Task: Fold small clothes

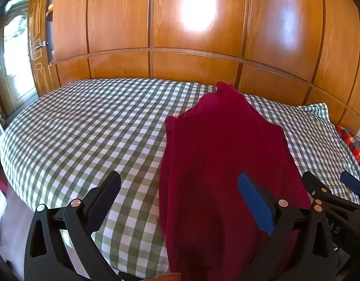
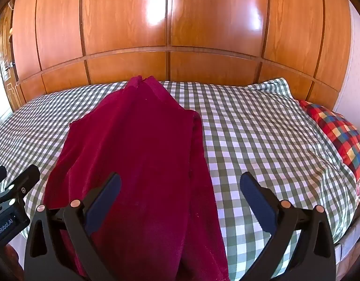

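The near end of the dark red garment (image 1: 217,164) slides out under the bottom of both views, so I can't see where it finishes or whether it hangs over the near edge of the bed (image 1: 74,126). Its far end bunches into a narrow peak close to the bed's far edge, and whether that is a collar or a hem I can't make out. The cloth lies long and narrow, its long axis running from the near edge straight toward the far edge by the wooden wardrobe (image 1: 194,23), with a folded ridge along each long side. My left gripper (image 1: 180,199) hangs spread wide, clasping nothing, its right finger over the cloth and its left over the check sheet. My right gripper (image 2: 180,199) is spread the same way, empty, its left finger over the cloth and its right over bare sheet. At the bed's right edge sits a plaid pillow (image 2: 339,135), partly cut by the lens rim. The door (image 1: 18,65) on the left is washed out by glare.
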